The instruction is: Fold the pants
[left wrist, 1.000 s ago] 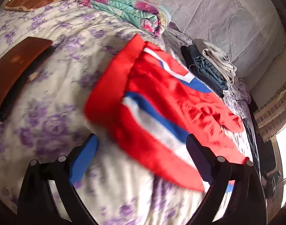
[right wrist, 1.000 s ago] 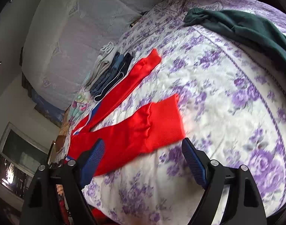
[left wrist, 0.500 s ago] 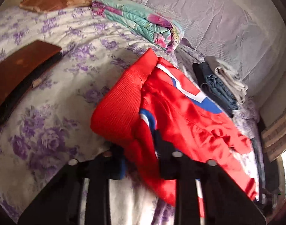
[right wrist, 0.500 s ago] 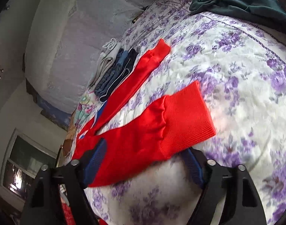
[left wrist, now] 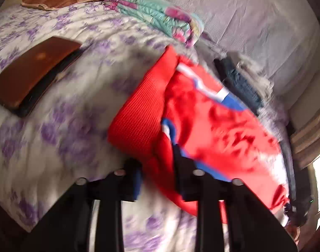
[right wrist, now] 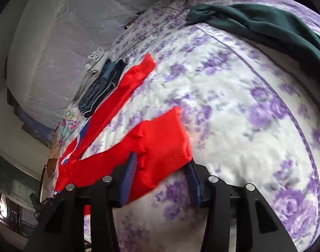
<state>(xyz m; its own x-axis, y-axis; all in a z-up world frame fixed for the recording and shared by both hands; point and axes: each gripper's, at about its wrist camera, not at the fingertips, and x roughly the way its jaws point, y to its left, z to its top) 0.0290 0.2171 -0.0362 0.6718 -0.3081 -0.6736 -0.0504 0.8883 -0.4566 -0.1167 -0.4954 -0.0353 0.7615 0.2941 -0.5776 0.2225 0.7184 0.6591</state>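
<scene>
Across the flowered bed [right wrist: 233, 96] lie the red pants [right wrist: 109, 157], legs spread apart. The left gripper [left wrist: 157, 168], jaws easing apart, pinches fabric beside the waistband [left wrist: 138, 115], while the right gripper [right wrist: 162, 180] is closing around the near leg's cuff [right wrist: 166, 138]. The grasping step looks underway; next both ends likely need lifting together, keeping the cloth taut.

I'm looking into a home bedroom: a bed [right wrist: 233, 109] wearing a purple-flowered quilt, a folded blanket [left wrist: 160, 19] and stacked clothes [right wrist: 101, 84] lying against the padded headboard [left wrist: 244, 10].
</scene>
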